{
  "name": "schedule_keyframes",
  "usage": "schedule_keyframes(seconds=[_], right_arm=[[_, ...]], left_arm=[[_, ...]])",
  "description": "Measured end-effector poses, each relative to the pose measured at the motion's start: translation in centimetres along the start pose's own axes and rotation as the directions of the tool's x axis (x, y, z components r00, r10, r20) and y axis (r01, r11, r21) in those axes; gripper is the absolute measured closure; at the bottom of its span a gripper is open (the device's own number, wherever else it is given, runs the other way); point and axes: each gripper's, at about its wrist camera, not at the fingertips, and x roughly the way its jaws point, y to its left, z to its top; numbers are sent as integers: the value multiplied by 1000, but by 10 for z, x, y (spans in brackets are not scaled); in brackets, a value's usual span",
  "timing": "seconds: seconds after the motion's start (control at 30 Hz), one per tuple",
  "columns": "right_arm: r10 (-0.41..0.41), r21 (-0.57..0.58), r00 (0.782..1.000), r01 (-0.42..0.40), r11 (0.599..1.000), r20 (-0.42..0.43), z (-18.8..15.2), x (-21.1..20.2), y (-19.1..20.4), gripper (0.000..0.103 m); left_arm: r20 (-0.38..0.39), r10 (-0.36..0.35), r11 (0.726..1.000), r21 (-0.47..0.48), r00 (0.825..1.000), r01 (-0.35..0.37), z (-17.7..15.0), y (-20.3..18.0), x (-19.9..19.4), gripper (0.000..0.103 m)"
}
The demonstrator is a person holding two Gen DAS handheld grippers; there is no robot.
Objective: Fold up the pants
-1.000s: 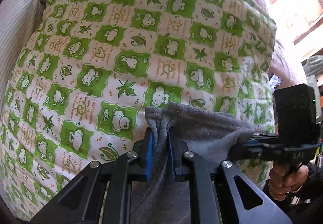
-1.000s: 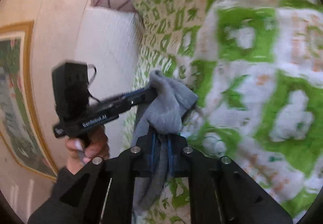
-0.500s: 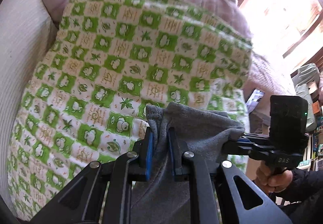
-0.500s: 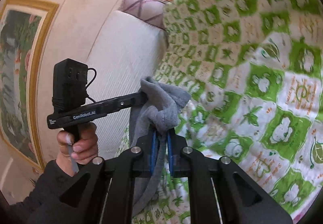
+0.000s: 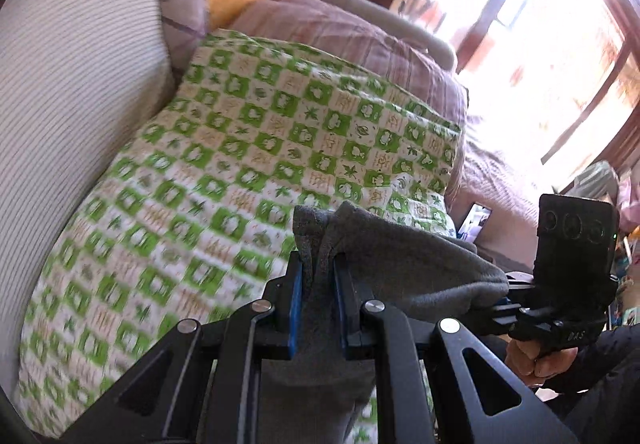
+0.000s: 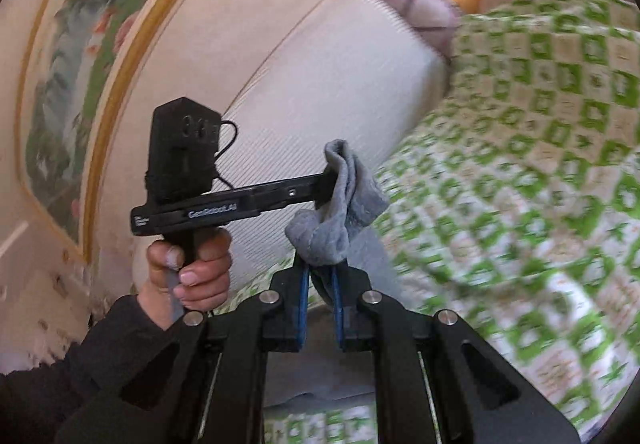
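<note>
While both hands hold the cloth off the bed, the left gripper is clamped tight on a bunched edge of the grey pants, blue pads pressing fabric from either side, and the right gripper is clamped on the same edge a little further along. Look across from the left wrist view: the grey edge runs from its jaws out to the right, straight into the other tool's tip, with the person's hand on that handle. From the right wrist view it is mirrored, the fabric bridging up and left to the left tool, a hand wrapped round its grip.

So the pants hang between the two grippers, above the green checked quilt, the held edge short and slack between the grips and the rest of the garment dropping away below the jaws, out of sight. That puts the long axis hanging downward, I judge, with the quilt lying ahead of and below both tools.

Neither hand is clearly nearer the bed surface; the two grips sit close together. The next move, as I read it, needs the hands to spread apart to pull that edge straight, then lower the hanging length onto the quilt before any fold. Background blur hints at quick travel, so a slipping edge is the risk
</note>
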Motion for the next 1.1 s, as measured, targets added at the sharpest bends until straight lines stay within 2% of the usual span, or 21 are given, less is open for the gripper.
schedule_keyframes(seconds=[0.27,0.5,0.77,1.1], right_arm=[[86,-74,988,-96,993,-129,-37,51,61,92],[169,-70,954,-192,979,-247,-80,102,100,92],[172,-70,905,-215,974,-388,-135,160,121,92],[123,-68,856,-181,981,-501,-180,213,130,92]], left_arm=[[78,24,994,-106,997,-16,-69,37,-59,90],[144,46,976,-219,989,-13,-136,69,-101,90],[155,61,938,-346,986,-4,-217,111,-114,91],[160,55,898,-440,986,21,-286,154,-114,91]])
